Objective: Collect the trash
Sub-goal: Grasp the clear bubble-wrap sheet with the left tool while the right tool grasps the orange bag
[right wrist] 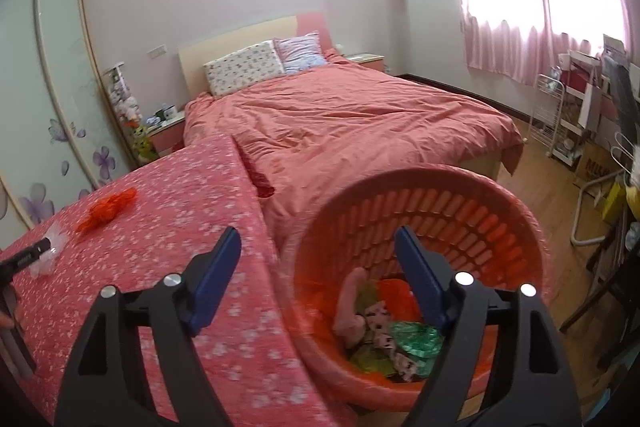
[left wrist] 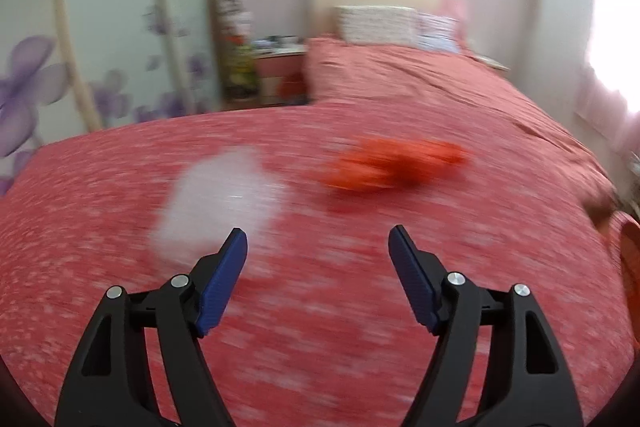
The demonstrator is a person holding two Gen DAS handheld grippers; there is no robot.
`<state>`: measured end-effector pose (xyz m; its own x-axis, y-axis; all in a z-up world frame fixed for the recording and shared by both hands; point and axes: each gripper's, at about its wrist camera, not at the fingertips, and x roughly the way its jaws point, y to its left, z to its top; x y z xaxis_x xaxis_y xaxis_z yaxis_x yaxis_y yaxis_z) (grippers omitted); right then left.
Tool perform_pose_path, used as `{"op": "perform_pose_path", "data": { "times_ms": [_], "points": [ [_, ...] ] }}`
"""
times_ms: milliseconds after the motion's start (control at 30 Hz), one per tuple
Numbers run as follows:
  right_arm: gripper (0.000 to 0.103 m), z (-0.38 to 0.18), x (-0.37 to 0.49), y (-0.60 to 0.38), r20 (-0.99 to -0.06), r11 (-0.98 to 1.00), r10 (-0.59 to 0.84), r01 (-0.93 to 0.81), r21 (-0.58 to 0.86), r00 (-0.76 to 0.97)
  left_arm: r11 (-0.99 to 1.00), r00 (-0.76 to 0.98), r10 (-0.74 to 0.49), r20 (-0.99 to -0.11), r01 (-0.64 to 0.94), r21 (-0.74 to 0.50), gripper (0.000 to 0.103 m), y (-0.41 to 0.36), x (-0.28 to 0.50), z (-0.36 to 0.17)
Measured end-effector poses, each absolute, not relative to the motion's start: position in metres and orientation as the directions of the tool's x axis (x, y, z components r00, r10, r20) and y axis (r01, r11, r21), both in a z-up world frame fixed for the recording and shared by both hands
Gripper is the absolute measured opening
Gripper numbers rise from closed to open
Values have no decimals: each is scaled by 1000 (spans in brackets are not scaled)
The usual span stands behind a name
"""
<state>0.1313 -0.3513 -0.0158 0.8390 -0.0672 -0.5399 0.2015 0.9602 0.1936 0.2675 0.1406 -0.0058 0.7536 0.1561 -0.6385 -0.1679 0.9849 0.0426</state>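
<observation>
While wrappers are already lying in the basket (right wrist: 516, 223), both grippers, left (left wrist: 318, 241) and right (right wrist: 318, 241), are hanging spread and empty, leaving the white scrap (left wrist: 222, 199) and orange scrap (left wrist: 396, 165) mid-table.

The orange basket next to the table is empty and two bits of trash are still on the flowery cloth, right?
Not quite: the orange basket already holds crumpled wrappers, as the right wrist view shows. The rest is right: red trash and a clear piece remain on the cloth.

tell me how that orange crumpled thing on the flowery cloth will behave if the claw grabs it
The orange crumpled piece looks like thin plastic or netting, so probably very light and floppy; it should squash between the left claw fingers rather than resist. Lying loose on the flowered cloth, it may slide if nudged. It seems unlikely to roll or break.
</observation>
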Motion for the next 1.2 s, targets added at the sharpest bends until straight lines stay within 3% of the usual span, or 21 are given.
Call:
{"op": "perform_pose_path", "data": {
  "times_ms": [133, 400, 500, 567, 667, 1033, 1200],
  "points": [
    [79, -13, 137, -330, -544, 969, -48, 171, 177, 838, 964, 712, 213, -669, -264, 25, 73, 186, 290, -14],
    [79, -5, 152, -286, -553, 987, 0, 90, 135, 833, 962, 647, 165, -744, -272, -22, 71, 218, 319, -39],
    [79, -2, 157, -263, -556, 991, 36, 43, 128, 831, 965, 647, 108, -755, -250, -76, 57, 223, 318, -42],
    [79, 0, 162, -248, -557, 992, 63, 11, 128, 828, 968, 649, 100, -754, -237, -76, 38, 218, 314, -42],
    [79, 2, 172, -219, -558, 990, 117, -54, 129, 822, 974, 662, 110, -741, -220, -52, 25, 213, 310, -38],
    [78, -8, 263, -89, -603, 960, 277, -238, 146, 748, 964, 728, 173, -664, -263, -38, 22, 250, 274, -12],
    [61, -16, 323, -21, -636, 959, 264, -269, 92, 725, 956, 740, 164, -652, -283, -81, 22, 268, 270, -9]
  ]
}}
